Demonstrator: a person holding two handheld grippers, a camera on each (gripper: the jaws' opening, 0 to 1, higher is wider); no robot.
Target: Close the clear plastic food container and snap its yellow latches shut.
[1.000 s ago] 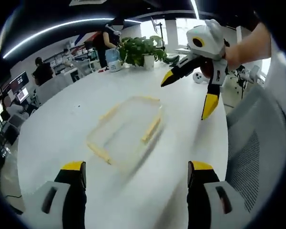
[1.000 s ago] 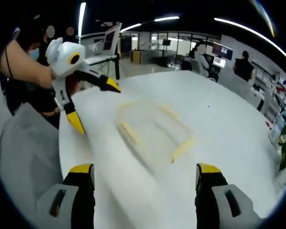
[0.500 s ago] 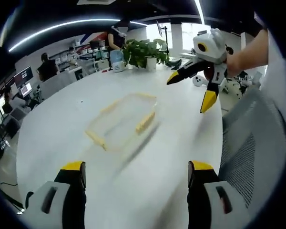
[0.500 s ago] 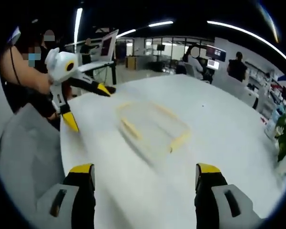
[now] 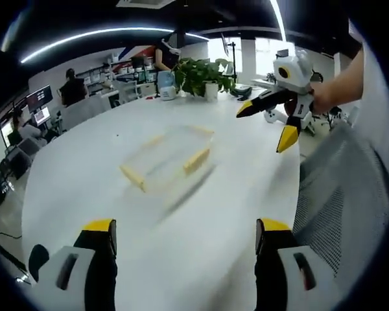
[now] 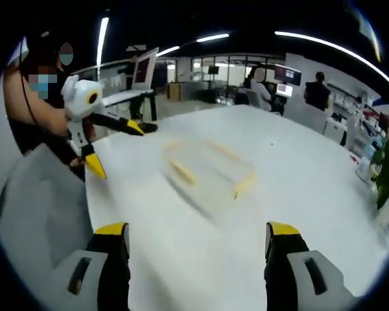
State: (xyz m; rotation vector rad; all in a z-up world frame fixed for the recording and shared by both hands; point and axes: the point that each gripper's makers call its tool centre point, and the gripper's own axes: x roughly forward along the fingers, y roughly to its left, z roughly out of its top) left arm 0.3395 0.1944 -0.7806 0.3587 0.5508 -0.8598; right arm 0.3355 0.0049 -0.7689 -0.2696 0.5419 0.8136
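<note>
- Here the clear container (image 5: 167, 163) on the white worktop (image 5: 84, 188) is blurred; its yellow latches (image 6: 181, 172) are hard to make out.
- Left gripper (image 5: 185, 234) and right gripper (image 6: 199, 240): jaws apart, holding nothing.

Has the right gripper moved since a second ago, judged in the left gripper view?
Cannot tell. The right gripper, jaws open, now sits further from the container on the table, but the whole view shifted, so the camera's own motion may account for it.
</note>
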